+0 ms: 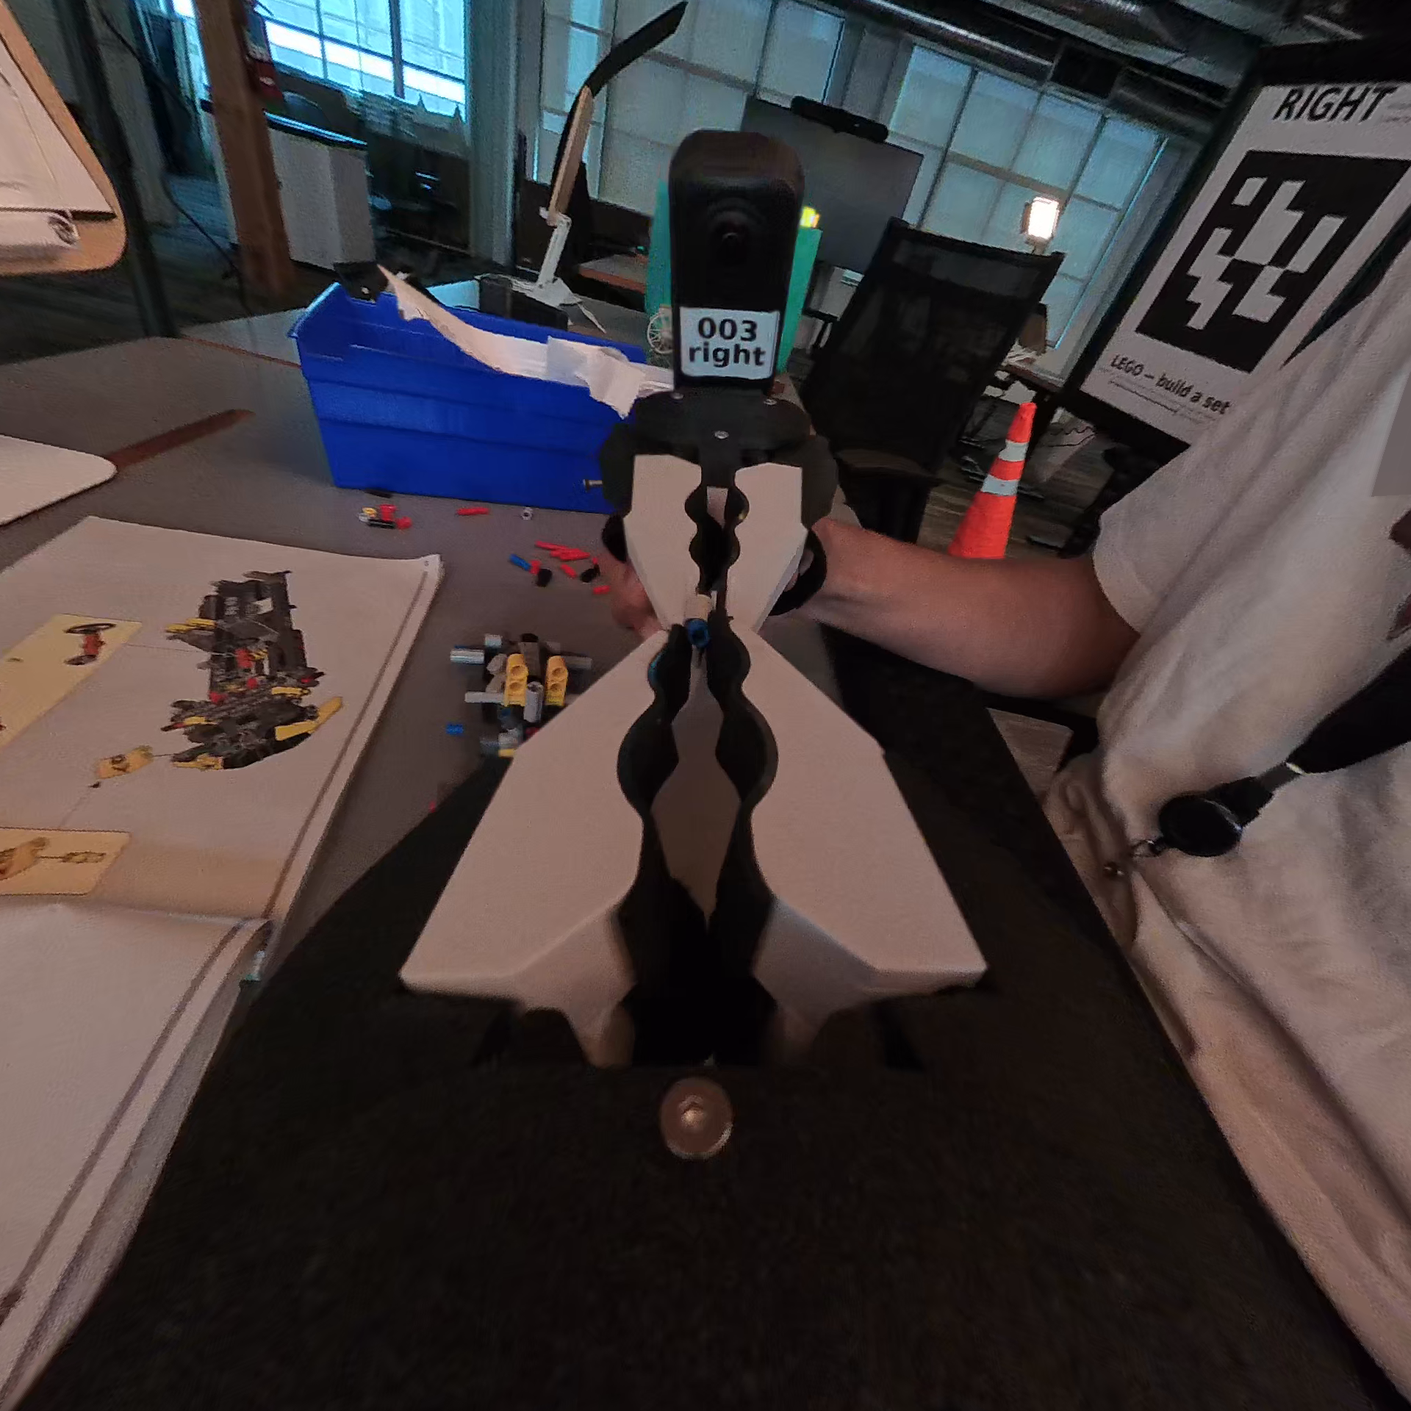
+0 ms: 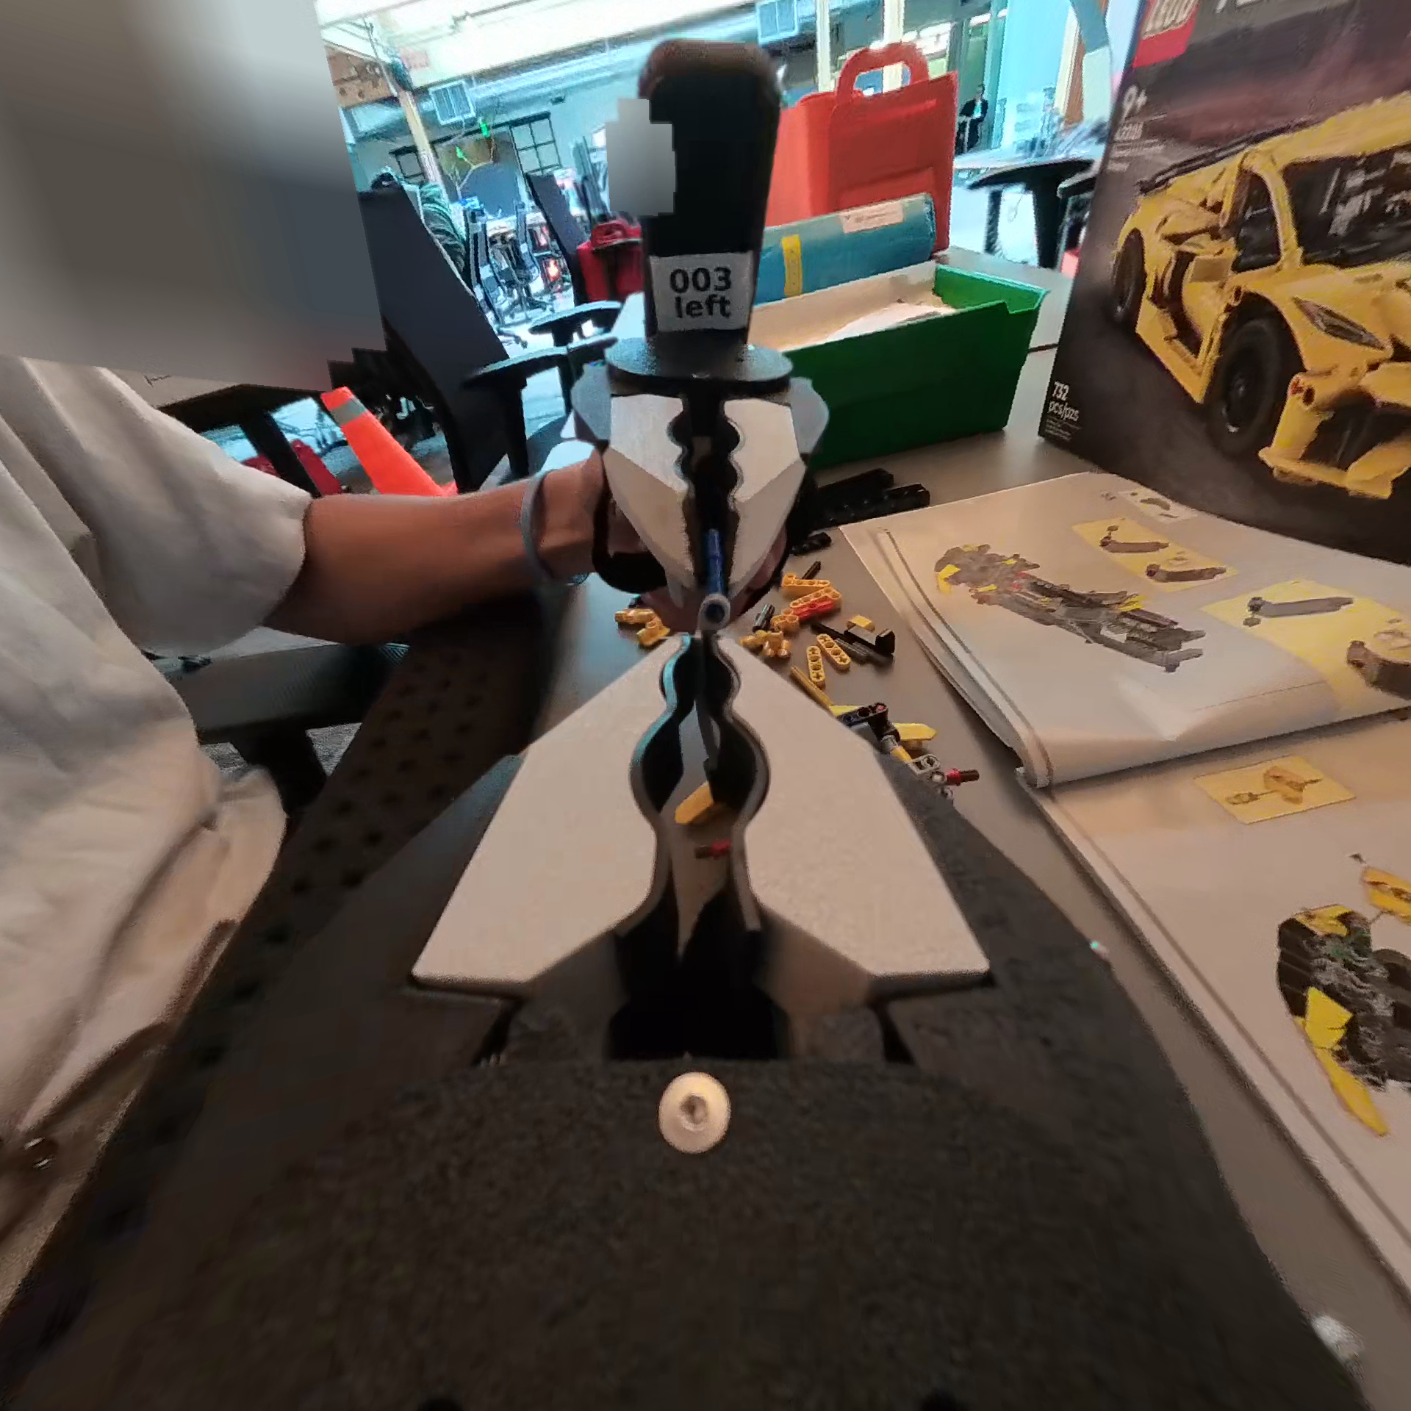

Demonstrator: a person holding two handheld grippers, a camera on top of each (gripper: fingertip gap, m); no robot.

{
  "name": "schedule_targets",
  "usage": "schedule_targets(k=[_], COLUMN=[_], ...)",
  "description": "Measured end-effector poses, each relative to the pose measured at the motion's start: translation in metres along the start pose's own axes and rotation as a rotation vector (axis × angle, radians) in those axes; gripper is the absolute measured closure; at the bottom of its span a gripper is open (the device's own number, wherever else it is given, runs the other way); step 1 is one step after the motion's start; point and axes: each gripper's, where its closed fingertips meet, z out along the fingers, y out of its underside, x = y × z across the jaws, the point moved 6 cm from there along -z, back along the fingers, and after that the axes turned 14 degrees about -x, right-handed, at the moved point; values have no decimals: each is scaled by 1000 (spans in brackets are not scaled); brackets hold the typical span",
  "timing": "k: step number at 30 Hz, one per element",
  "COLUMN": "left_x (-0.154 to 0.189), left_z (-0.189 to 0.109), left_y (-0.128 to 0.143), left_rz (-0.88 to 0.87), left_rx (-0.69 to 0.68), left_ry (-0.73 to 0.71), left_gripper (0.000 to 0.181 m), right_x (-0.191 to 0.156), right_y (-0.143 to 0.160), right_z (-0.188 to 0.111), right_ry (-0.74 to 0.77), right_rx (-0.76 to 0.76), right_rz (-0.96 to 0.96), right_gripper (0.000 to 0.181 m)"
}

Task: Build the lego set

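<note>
My left gripper [image 1: 691, 643] is shut on a blue pin [image 1: 696, 632] at its tips. My right gripper [image 1: 706, 599] faces it tip to tip, shut on a small pale grey piece [image 1: 696, 608]. Both are held above the table. In the right wrist view, my right gripper [image 2: 706, 649] is shut, with a thin grey part showing between its fingers. The left gripper [image 2: 714, 592] holds the blue pin [image 2: 714, 561], which meets the grey piece [image 2: 715, 608]. A small yellow and grey assembly [image 1: 523, 687] lies on the table below.
An open instruction booklet [image 1: 191, 687] [image 2: 1145, 649] lies beside the work spot. Loose red and black pins [image 1: 565, 553] and yellow pieces [image 2: 809, 618] are scattered on the table. A blue bin [image 1: 427, 427], a green bin [image 2: 916, 382] and the set's box [image 2: 1260, 267] stand behind. The grippers are tip to tip, or close to it.
</note>
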Motion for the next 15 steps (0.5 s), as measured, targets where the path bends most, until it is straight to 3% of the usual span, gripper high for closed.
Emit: schedule_targets(k=[8,15], left_x=[4,2], left_z=[-6,-1], left_y=[-8,-6], left_rz=[-82,-98], left_rx=[137,132], left_ry=[144,156], left_gripper=[178,178], right_x=[-9,-9], right_y=[-14,-14], right_z=[-2,-5], right_ry=[108,162], right_rx=[141,126], right_rz=[-155,-190], right_gripper=[180,180])
